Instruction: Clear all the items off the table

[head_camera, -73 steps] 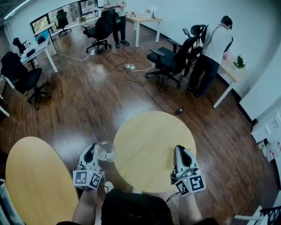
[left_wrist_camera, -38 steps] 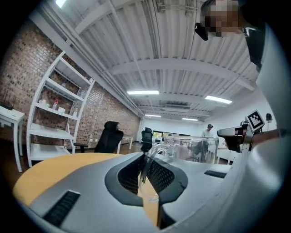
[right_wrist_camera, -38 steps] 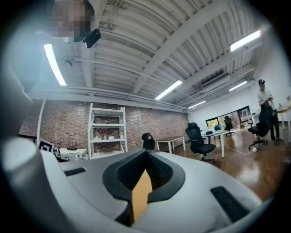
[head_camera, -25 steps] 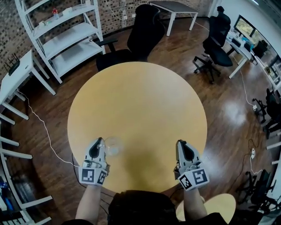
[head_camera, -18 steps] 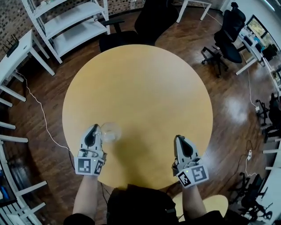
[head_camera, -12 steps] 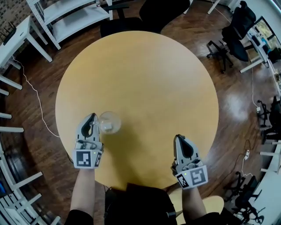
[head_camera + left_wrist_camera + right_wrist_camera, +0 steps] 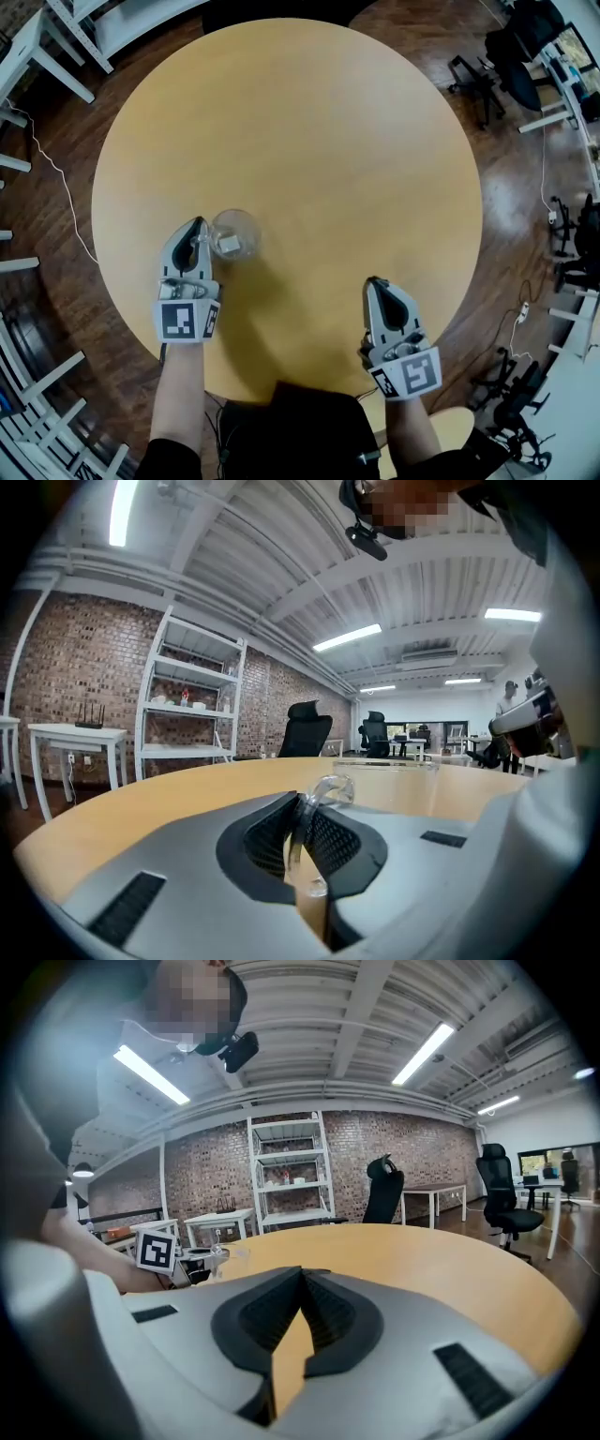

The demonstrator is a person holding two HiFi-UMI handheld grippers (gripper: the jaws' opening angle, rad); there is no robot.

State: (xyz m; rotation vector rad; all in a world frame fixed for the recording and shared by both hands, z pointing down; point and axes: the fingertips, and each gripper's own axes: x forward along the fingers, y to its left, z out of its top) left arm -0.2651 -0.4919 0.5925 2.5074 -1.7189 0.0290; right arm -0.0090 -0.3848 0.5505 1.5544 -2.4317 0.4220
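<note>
- The left gripper (image 7: 305,808) has its jaws clamped on the thin clear handle (image 7: 323,789) of a glass mug (image 7: 233,234). The mug's body juts out to the right of the jaw tips, and nothing else holds it.
- The right gripper (image 7: 302,1279) has its jaws pressed flat together with nothing between them. It hangs over the near right part of the table, well apart from the mug.
- The mug is low over the near left part of the round wooden table (image 7: 328,122), inside the edge. I cannot tell whether its base touches the top. No other item shows on the table.
- Slip risk: the grip is on smooth, narrow glass and the mug's weight sits off to one side. The mug may pivot in the jaws and tilt or drop if the wrist rolls or jerks.
- Knock risk: if the base meets the table at an angle or too fast, the handle could twist out of the jaws, or the glass could chip.
- Edge risk: the hard wooden floor (image 7: 56,216) lies just beyond the near left rim. A release too close to that rim, or a slip while carrying the mug off, would likely break it.
- Writing: I can read no brand, label or lettering. Each gripper's marker cube (image 7: 185,321) carries only black-and-white square patterns. A pale patch shows in the mug's base, too small to make out.
</note>
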